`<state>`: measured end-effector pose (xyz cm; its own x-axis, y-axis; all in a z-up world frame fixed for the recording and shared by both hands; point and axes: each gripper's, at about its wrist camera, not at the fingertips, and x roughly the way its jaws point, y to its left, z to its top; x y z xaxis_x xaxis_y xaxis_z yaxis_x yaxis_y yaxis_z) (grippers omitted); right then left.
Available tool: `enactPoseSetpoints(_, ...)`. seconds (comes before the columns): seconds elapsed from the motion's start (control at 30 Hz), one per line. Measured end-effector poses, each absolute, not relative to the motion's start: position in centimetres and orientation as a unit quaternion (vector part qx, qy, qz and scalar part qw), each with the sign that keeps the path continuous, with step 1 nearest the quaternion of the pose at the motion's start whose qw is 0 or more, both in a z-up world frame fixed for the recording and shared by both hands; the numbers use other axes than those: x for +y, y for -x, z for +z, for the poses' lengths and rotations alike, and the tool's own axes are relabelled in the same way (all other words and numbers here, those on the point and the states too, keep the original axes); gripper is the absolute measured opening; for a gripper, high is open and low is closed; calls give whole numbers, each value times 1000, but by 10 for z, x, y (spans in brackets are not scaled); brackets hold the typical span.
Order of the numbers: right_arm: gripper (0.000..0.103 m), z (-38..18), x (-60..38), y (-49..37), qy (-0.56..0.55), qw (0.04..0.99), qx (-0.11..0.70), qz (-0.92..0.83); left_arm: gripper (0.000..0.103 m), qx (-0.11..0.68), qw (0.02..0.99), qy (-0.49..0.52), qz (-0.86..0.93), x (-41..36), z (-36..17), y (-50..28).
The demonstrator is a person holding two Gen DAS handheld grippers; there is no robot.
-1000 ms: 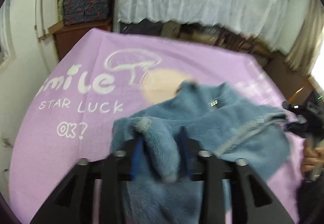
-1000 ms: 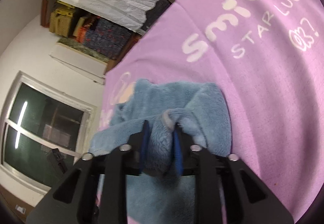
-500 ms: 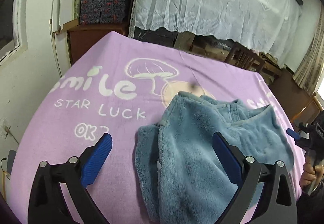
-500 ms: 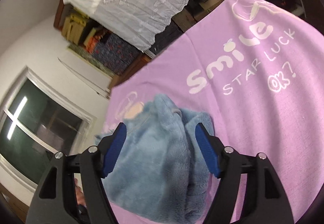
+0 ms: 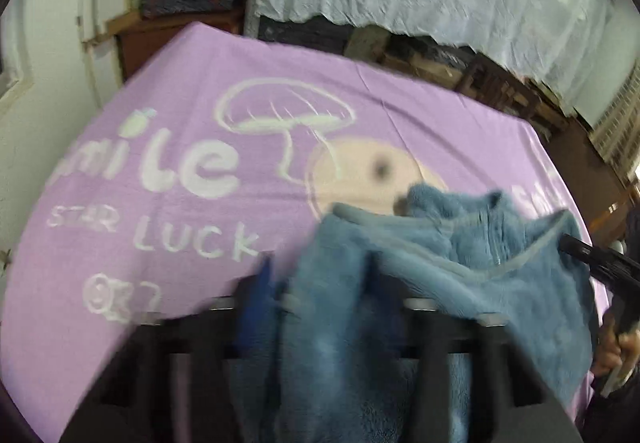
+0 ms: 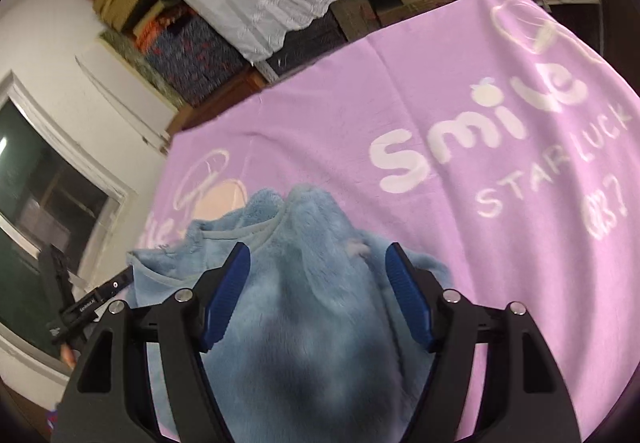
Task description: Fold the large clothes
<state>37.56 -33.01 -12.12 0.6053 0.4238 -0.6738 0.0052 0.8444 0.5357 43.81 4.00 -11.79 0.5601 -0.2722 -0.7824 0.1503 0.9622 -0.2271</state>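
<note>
Left gripper (image 5: 320, 295), spread wide half a second ago, now pinches the blue fleece (image 5: 460, 267); right gripper (image 6: 316, 299) stays spread.

both views are lit evenly from indoor light, fairly bright, with soft shadows. the left wrist view is smeared by motion blur: the left gripper (image 5: 320, 295) and the lettering on the purple blanket (image 5: 192, 111) are streaked. the right wrist view is sharper; its window (image 6: 36, 195) is dark with a small glare streak. fisheye bending curves the edges, and corners go black.
</note>
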Motion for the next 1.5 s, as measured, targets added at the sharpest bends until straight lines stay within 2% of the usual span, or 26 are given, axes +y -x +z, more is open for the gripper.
enactPoseSetpoints(0.03,16,-125,-326,-377,-240,861,432,117,21,451,882,68,-120,41,-119,-438)
enactPoseSetpoints(0.07,13,-129,-323,-378,-233,864,433,111,17,442,887,69,-116,42,-117,-437)
enactPoseSetpoints(0.23,12,-106,-334,-367,-251,887,372,108,18,381,917,62,-100,41,-90,-428)
enactPoseSetpoints(0.3,12,-103,-336,-371,-250,891,366,96,19,401,912,37,-82,33,-105,-436)
enactPoseSetpoints(0.37,12,-122,-335,-383,-248,880,399,74,24,446,892,23,-74,27,-128,-449)
enactPoseSetpoints(0.4,13,-137,-335,-389,-249,869,422,61,29,446,891,37,-74,31,-127,-451)
enactPoseSetpoints(0.43,12,-149,-335,-395,-260,858,439,63,48,439,896,38,-59,34,-125,-450)
enactPoseSetpoints(0.47,12,-154,-341,-395,-285,851,435,72,59,441,896,35,-41,36,-126,-450)
enactPoseSetpoints(0.57,12,-155,-341,-396,-286,851,435,73,64,456,887,64,-42,45,-131,-455)
enactPoseSetpoints(0.67,17,-153,-339,-397,-277,855,432,77,73,462,880,95,-44,56,-134,-456)
enactPoseSetpoints(0.8,26,-153,-354,-388,-326,845,413,98,77,447,886,116,-34,68,-121,-447)
enactPoseSetpoints(0.83,42,-150,-360,-384,-330,846,409,86,77,437,892,110,-28,68,-114,-443)
enactPoseSetpoints(0.87,53,-145,-366,-379,-328,854,400,62,77,429,897,102,-21,69,-106,-437)
enactPoseSetpoints(0.9,59,-138,-368,-375,-324,861,387,54,77,416,905,86,-12,65,-96,-430)
enactPoseSetpoints(0.97,59,-123,-367,-368,-308,875,370,55,78,396,916,64,-17,54,-80,-418)
enactPoseSetpoints(1.07,59,-97,-354,-357,-287,892,343,70,85,376,924,33,-61,22,-59,-393)
enactPoseSetpoints(1.2,58,-71,-311,-340,-248,902,333,118,88,364,926,-38,-94,-25,-52,-365)
enactPoseSetpoints(1.37,58,-63,-240,-320,-146,913,350,150,92,372,919,-89,-97,-57,-71,-351)
enactPoseSetpoints(1.5,58,-80,-213,-314,-95,912,374,138,92,420,900,-89,-81,-57,-108,-366)
